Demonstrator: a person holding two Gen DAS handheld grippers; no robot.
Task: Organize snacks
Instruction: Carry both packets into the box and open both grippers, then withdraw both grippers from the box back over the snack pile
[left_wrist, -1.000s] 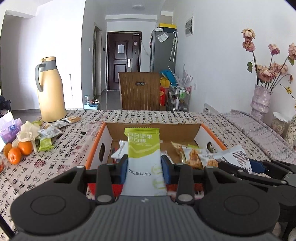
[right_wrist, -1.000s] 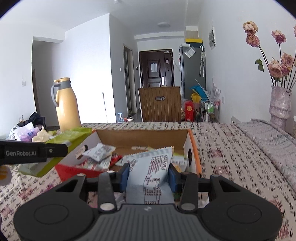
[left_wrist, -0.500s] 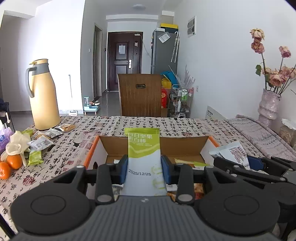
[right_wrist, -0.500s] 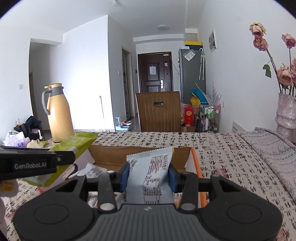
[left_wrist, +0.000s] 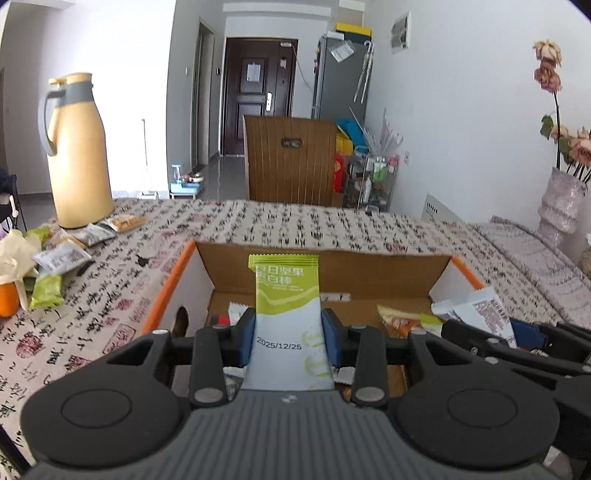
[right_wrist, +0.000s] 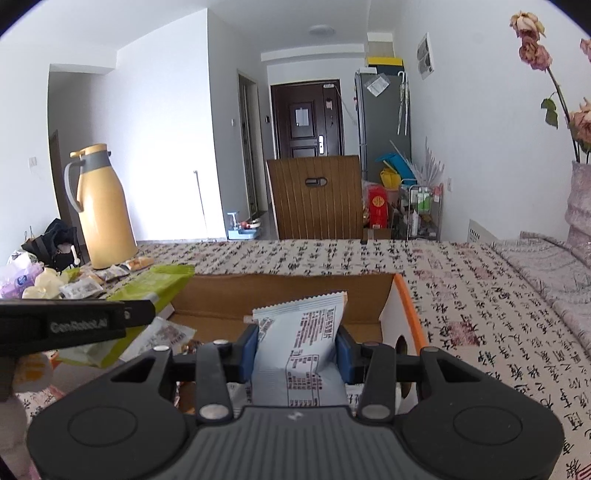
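- Left gripper (left_wrist: 288, 338): clamped on a green-and-white snack bar (left_wrist: 286, 314), pads pressing its two long edges, wrapper standing upright with its long axis pointing away from the tool.
- Right gripper (right_wrist: 295, 349): clenched on a pale blue-grey snack packet (right_wrist: 301, 347), printed side toward the camera, long axis likewise running forward and up, top seal leaning slightly right.
- Both held above the near part of an open cardboard box (left_wrist: 388, 264) with orange-trimmed side walls, resting on the patterned tablecloth (left_wrist: 332, 225).
- Directly ahead of and below each tool: the box floor, part covered by loose wrappers (left_wrist: 404, 319), with bare cardboard toward the far wall.
- Left tool nearer the box's left wall, right tool nearer its right wall (right_wrist: 400, 314); side by side, close together, the left one showing at the left edge of the right wrist view.
- Judged next: lowering each packet forward and down over the near rim, long axis roughly in line with the reach, then letting go; little turning looks needed.
- Further out, by the table's far left corner: a yellow thermos jug (left_wrist: 79, 151) with more unsorted packets (left_wrist: 61, 256) and an orange (left_wrist: 7, 304) near the left edge, nearer the left hand for later fetching.
- Beyond the far edge: a wooden chair back (left_wrist: 291, 162).
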